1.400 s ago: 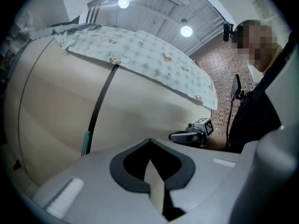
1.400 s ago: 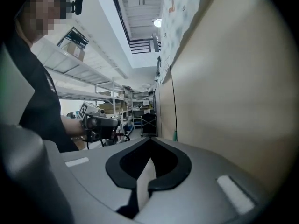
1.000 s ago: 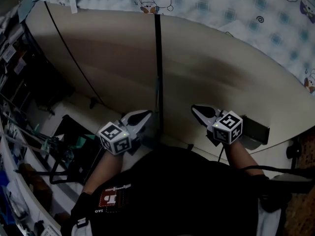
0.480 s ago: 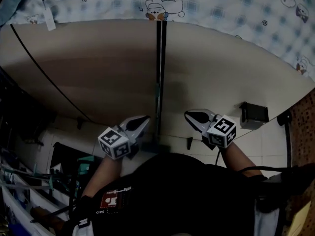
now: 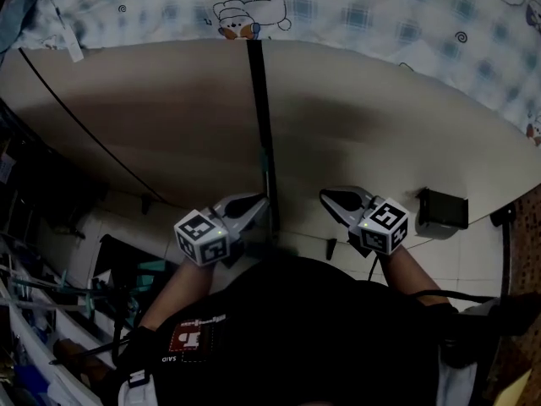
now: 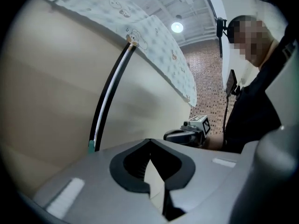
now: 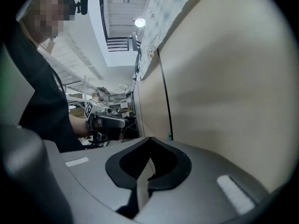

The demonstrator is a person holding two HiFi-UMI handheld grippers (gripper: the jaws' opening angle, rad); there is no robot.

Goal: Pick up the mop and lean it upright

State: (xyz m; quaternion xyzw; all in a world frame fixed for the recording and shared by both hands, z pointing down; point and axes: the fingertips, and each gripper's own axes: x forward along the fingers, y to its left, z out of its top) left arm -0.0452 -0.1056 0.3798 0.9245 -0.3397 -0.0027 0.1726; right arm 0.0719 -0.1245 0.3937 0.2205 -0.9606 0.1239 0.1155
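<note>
The mop's black handle (image 5: 258, 117) stands upright against a beige panel, and its top reaches the patterned cloth. Its lower end drops out of sight behind my body. My left gripper (image 5: 259, 201) is shut and empty, its tip close beside the lower handle on the left. My right gripper (image 5: 328, 197) is shut and empty too, a hand's width right of the handle. In the left gripper view the handle (image 6: 110, 92) rises left of the closed jaws (image 6: 149, 143), and the right gripper (image 6: 187, 134) shows beyond. In the right gripper view the handle (image 7: 165, 97) is a thin dark line on the panel above the shut jaws (image 7: 150, 143).
A checked cloth with cartoon prints (image 5: 355, 7) hangs over the top of the panel. A thin black line (image 5: 84, 125) crosses the panel at the left. A black box (image 5: 442, 211) sits at the panel's foot on the right. Metal racks (image 5: 51, 294) crowd the left side.
Both grippers have drifted a little along the foot of the panel and stay shut and empty. The mop handle still leans upright on the panel.
</note>
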